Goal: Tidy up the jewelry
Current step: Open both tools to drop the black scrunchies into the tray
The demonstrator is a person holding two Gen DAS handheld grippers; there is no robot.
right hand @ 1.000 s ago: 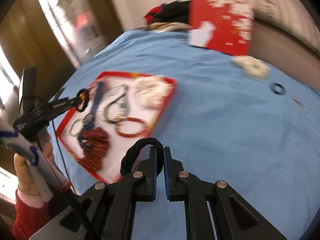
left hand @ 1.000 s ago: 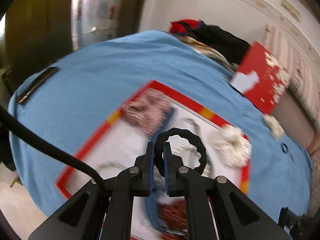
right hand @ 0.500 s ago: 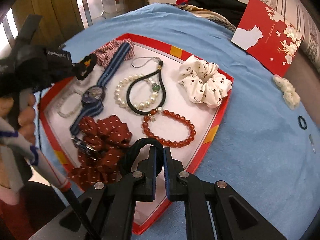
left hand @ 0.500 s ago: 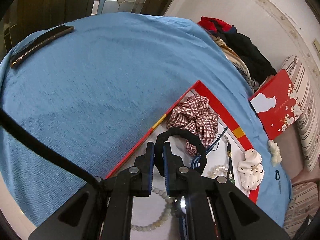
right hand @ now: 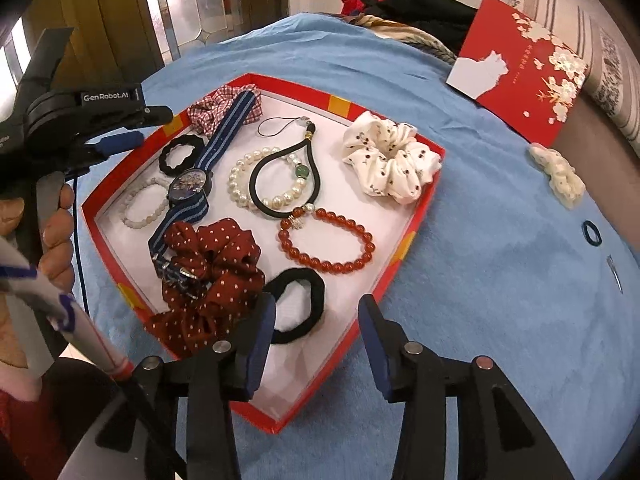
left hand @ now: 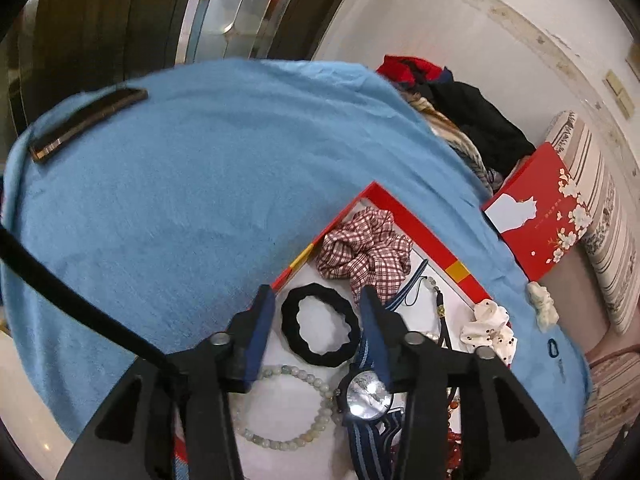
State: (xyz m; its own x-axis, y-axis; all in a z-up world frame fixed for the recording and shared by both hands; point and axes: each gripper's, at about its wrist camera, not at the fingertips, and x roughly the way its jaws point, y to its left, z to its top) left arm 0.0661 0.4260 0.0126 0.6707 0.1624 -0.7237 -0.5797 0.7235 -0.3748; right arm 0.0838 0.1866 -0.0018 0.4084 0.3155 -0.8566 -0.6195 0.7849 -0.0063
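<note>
Between each gripper's just-opened, released fingers (left hand: 264, 320) (right hand: 260, 328), a black hair tie (left hand: 319, 330) (right hand: 296, 306) lies untouched.

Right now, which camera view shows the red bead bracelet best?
The right wrist view: the red bead bracelet lies whole and unobstructed in the red tray. The left wrist view shows only a few red beads at the bottom, behind the left gripper.
</note>
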